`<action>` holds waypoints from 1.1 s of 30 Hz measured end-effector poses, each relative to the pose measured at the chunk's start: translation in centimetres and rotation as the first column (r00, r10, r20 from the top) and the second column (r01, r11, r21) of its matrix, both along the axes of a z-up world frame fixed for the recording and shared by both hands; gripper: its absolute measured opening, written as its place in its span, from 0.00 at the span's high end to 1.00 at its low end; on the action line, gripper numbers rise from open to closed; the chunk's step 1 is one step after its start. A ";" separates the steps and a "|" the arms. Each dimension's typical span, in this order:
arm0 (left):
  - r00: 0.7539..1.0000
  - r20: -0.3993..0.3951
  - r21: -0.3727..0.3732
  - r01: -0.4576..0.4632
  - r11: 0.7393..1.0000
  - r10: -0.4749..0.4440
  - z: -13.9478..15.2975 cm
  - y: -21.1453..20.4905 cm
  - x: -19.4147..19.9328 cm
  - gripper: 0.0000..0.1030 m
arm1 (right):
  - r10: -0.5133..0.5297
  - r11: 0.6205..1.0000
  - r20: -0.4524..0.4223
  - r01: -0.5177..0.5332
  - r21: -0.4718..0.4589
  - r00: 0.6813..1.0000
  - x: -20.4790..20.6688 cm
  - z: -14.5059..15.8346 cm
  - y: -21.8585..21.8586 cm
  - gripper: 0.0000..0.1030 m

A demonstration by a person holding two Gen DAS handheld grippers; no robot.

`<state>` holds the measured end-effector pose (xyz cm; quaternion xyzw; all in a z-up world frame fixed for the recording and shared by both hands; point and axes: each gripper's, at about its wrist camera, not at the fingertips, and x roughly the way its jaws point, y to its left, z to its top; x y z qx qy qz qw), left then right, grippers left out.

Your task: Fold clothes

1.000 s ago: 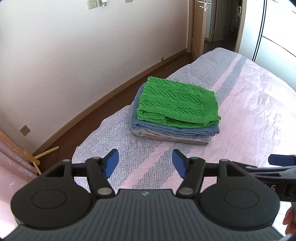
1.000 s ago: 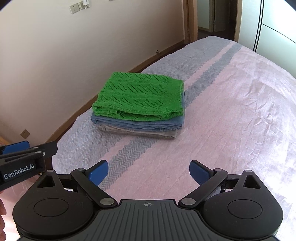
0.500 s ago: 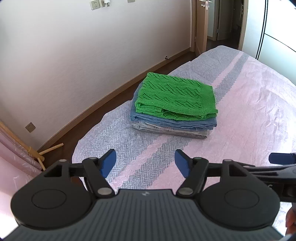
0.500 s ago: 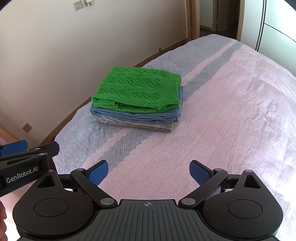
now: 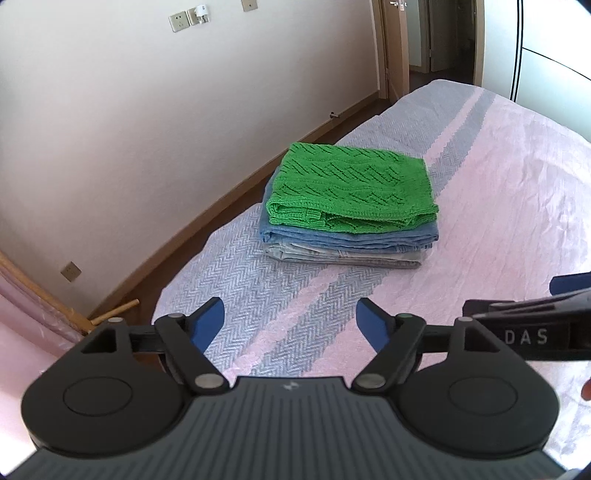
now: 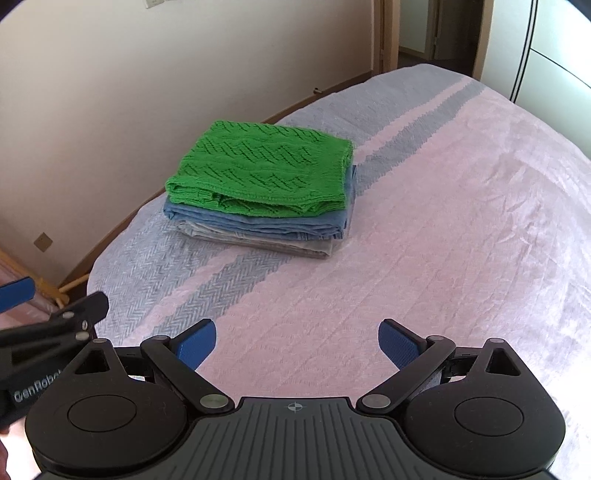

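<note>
**Inspector A:** Largest item first. The bed [image 5: 498,192] fills the right and centre of both views, covered by a pink spread with grey-blue herringbone bands running from lower left toward the upper right. The cream wall [image 5: 129,129] takes the upper left, with a wooden skirting board along its foot.

**Inspector B:** And the clothes?

**Inspector A:** One stack [image 6: 258,192], centre of frame, lying on the bed near its wall-side edge. Three folded pieces. On top, a bright green knit [image 5: 351,188] with an openwork zigzag pattern, folded edge facing the cameras. Under it, a blue garment [image 5: 347,238], slightly wider than the knit. At the bottom, a pale grey garment [image 5: 343,256], resting flat on the spread. Edges roughly aligned.

**Inspector B:** Containers?

**Inspector A:** None observed; the bed alone carries the stack.

**Inspector B:** Grippers?

**Inspector A:** Left gripper [image 5: 290,325], bottom of its view: blue pads spread apart, nothing between them. Right gripper [image 6: 297,343], likewise bottom of frame: pads wide apart, nothing held. Both sit above bare spread, well apart from the stack.

**Inspector B:** Smaller items?

**Inspector A:** Wall sockets [image 5: 188,20], top left.
</note>
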<state>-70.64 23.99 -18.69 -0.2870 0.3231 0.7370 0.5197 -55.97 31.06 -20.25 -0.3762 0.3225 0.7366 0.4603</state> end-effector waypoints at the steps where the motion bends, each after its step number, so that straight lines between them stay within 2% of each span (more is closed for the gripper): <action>1: 1.000 0.015 -0.004 -0.004 1.000 0.004 -0.1 0.3 -0.4 0.27 | -0.003 1.000 -0.001 0.003 -0.003 1.000 -0.1 -0.1 0.2 0.06; 7: 1.000 0.029 -0.027 -0.012 1.000 0.013 -0.7 1.9 -1.9 0.27 | -0.017 0.999 -0.038 0.015 -0.037 0.999 -0.5 -0.8 1.2 0.06; 33: 0.995 0.097 -0.094 -0.016 0.995 0.025 -4.2 5.1 -6.6 0.27 | -0.048 0.993 0.083 0.056 -0.100 0.995 -4.9 -5.1 4.6 0.06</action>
